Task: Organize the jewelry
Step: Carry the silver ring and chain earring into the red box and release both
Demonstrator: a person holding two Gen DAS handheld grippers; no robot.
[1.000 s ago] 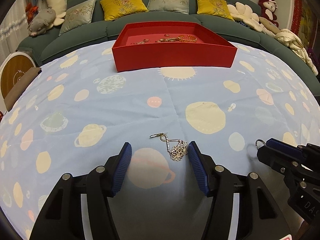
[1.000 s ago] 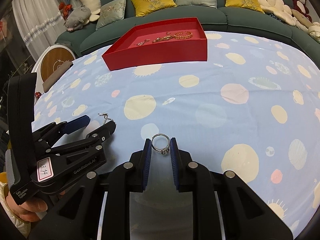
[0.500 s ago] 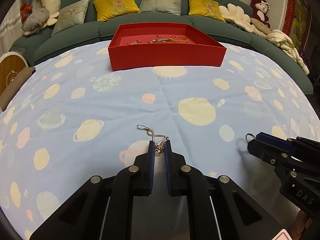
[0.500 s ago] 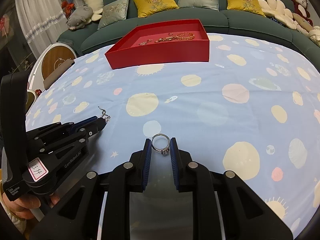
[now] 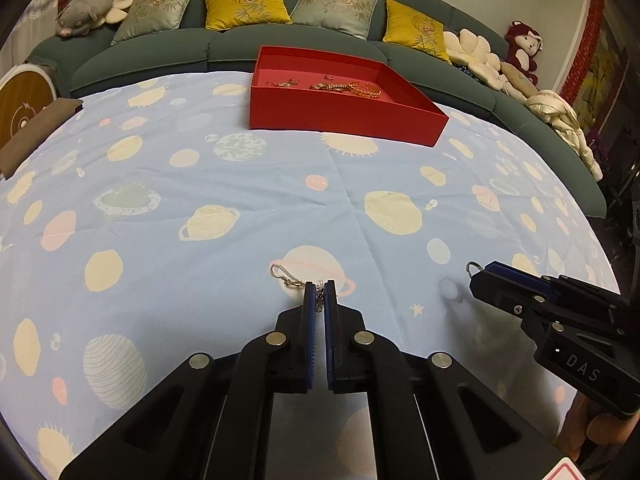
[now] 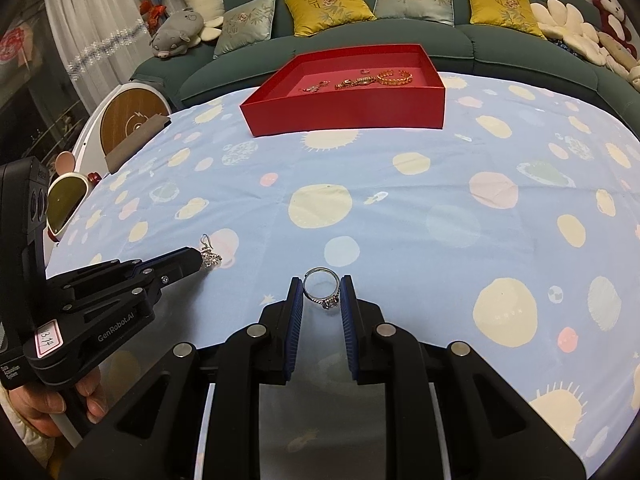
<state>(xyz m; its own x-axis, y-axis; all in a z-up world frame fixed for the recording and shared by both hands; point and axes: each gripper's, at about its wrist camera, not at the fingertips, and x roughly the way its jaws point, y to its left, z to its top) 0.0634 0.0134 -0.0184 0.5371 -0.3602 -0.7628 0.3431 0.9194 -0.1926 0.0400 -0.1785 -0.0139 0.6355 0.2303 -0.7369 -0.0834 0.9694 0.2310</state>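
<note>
The left gripper (image 5: 319, 292) is closed on a silver earring (image 5: 289, 277), its hook sticking out left. The right gripper (image 6: 320, 294) clamps a silver ring (image 6: 322, 289). Far behind, the red tray (image 6: 348, 109) holds gold pieces, too small to tell apart, before the sofa (image 6: 472, 46). Nothing blocks the tablecloth (image 6: 400, 216) between.

Home living room. Long curved dark-green sofa (image 5: 224, 46) along far wall, yellow and grey embroidered cushions (image 5: 245, 2) propped on it. Plush toys on both ends: grey pig (image 6: 176, 34), red monkey (image 5: 522, 50), flower-shaped pillow (image 5: 474, 48). White curtain (image 6: 76, 36) at left. Table in front covered by pale-blue planet-print cloth (image 5: 200, 184). Red tray (image 5: 340, 110) with gold jewellery on it.
</note>
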